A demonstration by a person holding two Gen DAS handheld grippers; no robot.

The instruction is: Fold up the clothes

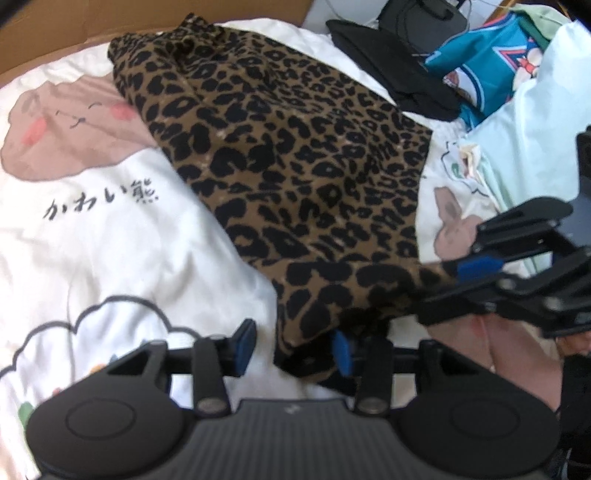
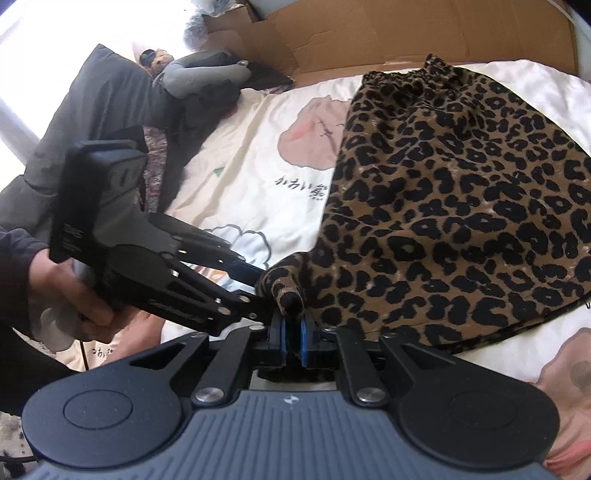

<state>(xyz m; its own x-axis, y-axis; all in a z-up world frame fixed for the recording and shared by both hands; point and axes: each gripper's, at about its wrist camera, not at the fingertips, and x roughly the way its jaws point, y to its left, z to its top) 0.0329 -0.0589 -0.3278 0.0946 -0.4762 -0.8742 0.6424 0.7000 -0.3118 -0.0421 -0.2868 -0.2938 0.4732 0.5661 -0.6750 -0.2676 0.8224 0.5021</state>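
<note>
A leopard-print garment (image 1: 295, 166) lies spread on the white bear-print bed cover (image 1: 110, 240). My left gripper (image 1: 293, 347) is open. The garment's near hem corner hangs between its blue pads (image 1: 245, 341) and lies against the right one. In the right wrist view the garment (image 2: 461, 206) fills the right half, with a bunched corner (image 2: 290, 291) rising just above my right gripper (image 2: 294, 339). Its blue pads stand a narrow gap apart, with dark hem between them and no visible pinch. A hand holds the left gripper (image 2: 258, 295) right beside that corner. The right gripper (image 1: 443, 288) reaches in from the right.
Brown cardboard (image 2: 369, 33) lines the far edge of the bed. A black bag (image 1: 391, 62), a teal printed cloth (image 1: 487, 70) and pale green bedding (image 1: 539, 122) sit at the far right. A dark jacket (image 2: 92, 122) and a grey plush toy (image 2: 199, 70) lie on the left.
</note>
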